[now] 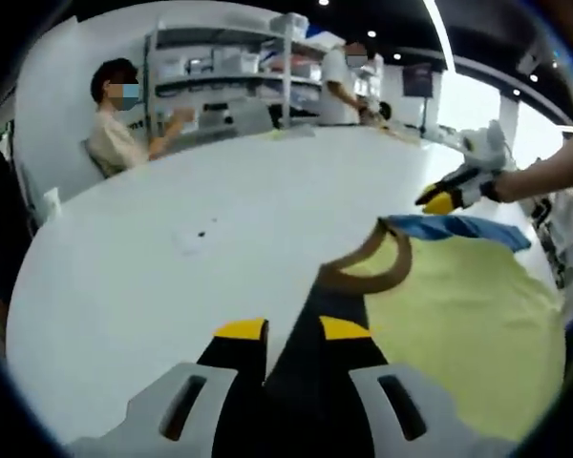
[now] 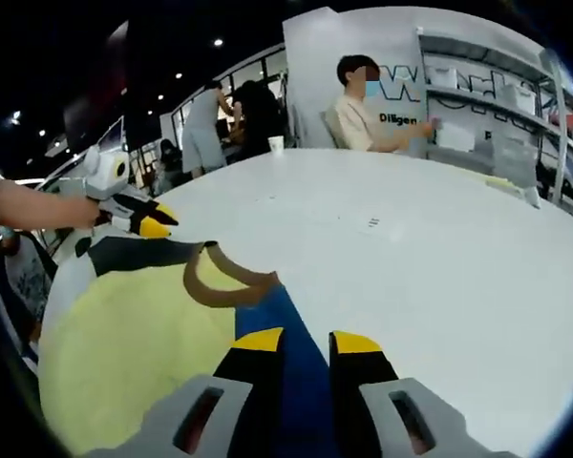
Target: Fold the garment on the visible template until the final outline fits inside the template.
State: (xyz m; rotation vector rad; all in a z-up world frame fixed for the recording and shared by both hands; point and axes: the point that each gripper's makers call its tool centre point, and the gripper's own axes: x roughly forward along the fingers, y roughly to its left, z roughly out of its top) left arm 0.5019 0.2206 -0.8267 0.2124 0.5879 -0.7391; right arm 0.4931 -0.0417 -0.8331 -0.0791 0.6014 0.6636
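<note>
On one table, one garment, two grippers.

Yellow garment with brown collar, black and blue shoulders, lies flat.

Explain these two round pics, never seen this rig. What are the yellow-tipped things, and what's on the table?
No robot here: a person holds a two-jaw gripper in each hand, and each gripper carries a fisheye camera looking along its own jaws.

In the left gripper view, the left gripper rises from the bottom, its yellow-tipped jaws over the garment's black sleeve. The right gripper comes in from the right, held by the person's arm.

In the right gripper view, the right gripper sits over the blue sleeve, with the left gripper at upper left.

On the white table lies a pale yellow garment with a brown collar. Whether either gripper pinches cloth is unclear.
</note>
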